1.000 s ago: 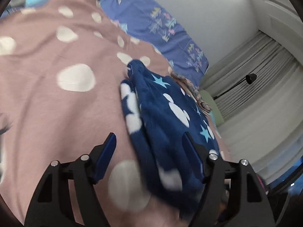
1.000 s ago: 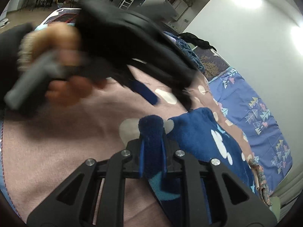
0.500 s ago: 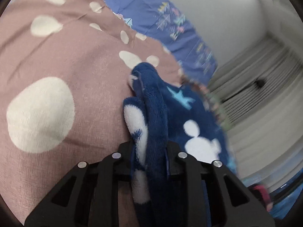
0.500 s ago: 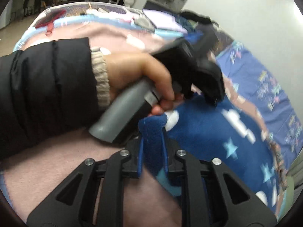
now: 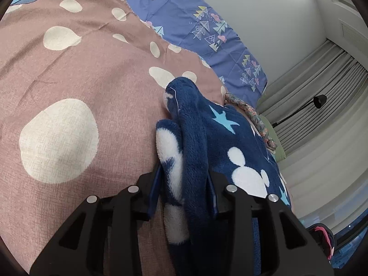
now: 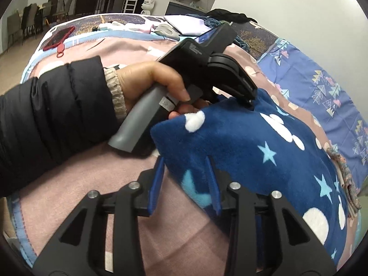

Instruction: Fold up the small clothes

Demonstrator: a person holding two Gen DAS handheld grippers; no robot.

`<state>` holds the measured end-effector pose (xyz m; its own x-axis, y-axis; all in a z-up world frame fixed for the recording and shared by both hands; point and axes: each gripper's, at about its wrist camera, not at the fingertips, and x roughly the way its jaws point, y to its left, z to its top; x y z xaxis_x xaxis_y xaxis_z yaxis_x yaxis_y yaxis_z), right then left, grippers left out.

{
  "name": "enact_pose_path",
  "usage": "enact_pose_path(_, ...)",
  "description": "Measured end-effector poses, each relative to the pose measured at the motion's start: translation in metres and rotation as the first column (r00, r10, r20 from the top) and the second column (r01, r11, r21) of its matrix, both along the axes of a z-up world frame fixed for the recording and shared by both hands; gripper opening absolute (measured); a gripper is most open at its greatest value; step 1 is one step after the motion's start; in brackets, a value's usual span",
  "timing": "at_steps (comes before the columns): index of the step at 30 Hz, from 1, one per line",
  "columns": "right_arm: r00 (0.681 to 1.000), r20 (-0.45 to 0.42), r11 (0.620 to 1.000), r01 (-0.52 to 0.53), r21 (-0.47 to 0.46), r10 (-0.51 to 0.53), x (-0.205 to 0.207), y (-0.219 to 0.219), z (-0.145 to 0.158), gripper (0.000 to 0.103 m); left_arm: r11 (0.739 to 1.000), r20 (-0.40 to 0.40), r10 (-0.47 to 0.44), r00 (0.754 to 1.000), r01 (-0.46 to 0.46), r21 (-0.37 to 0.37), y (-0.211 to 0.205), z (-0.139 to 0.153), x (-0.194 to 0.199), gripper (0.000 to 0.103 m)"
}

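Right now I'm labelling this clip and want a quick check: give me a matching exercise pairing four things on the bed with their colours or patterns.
Things:
1. fleece
2. blanket
3. sheet
4. phone

Looks:
A. red
B. pink-brown with cream spots
C. navy with stars and white shapes
D. purple-blue with small trees

Pairs: 1-C, 2-B, 3-D, 4-A

Navy fleece garment [image 5: 202,138] w/ white mouse-heads, lt-blue stars; folded, edges bunched, flat on pink dotted blanket [image 5: 69,80].
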<state>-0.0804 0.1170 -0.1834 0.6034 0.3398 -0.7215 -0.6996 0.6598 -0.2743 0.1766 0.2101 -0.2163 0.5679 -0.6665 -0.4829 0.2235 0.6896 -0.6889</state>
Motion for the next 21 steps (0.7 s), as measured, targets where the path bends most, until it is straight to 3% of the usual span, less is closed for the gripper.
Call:
enact_pose_path(4, 1.0, 0.006, 1.0, -0.002, 0.005, 0.001, 0.001, 0.003, 0.001, 0.037, 1.0, 0.0, -0.001, 1.0, 0.001, -0.002, -0.001, 0.0, -0.001, 0.036)
enact_pose_path(7, 0.999, 0.032, 1.0, -0.009, -0.022, 0.01, 0.0, 0.009, -0.001, 0.044, 1.0, 0.0, -0.001, 1.0, 0.001, -0.003, 0.0, 0.0, 0.0, 0.037)
enact_pose_path(9, 0.996, 0.082, 0.996, -0.019, -0.086, 0.026, -0.002, 0.02, -0.007, 0.055, 1.0, 0.0, -0.002, 1.0, 0.002, -0.005, 0.0, 0.0, 0.0, 0.037)
enact_pose_path(11, 0.981, 0.186, 0.979, -0.014, -0.205, 0.053, -0.004, 0.037, -0.024, 0.057, 1.0, 0.001, -0.005, 1.0, 0.005, -0.006, 0.001, 0.0, 0.0, 0.037)
enact_pose_path(14, 0.971, 0.234, 0.971, -0.001, -0.239, 0.059, 0.003, 0.044, -0.031, 0.02, 1.0, -0.004, -0.009, 1.0, 0.009, -0.015, -0.001, -0.002, 0.001, 0.037)
enact_pose_path(18, 0.992, 0.128, 0.999, 0.006, -0.043, 0.0, 0.001, 0.024, 0.012, 0.015, 0.998, 0.039, -0.024, 0.999, 0.027, -0.057, 0.002, 0.009, -0.006, 0.023)
enact_pose_path(21, 0.996, 0.089, 0.999, -0.005, -0.043, 0.009, 0.008, 0.023, 0.011, 0.015, 0.996, 0.078, -0.027, 0.997, 0.034, -0.081, 0.003, 0.014, -0.011, 0.023)
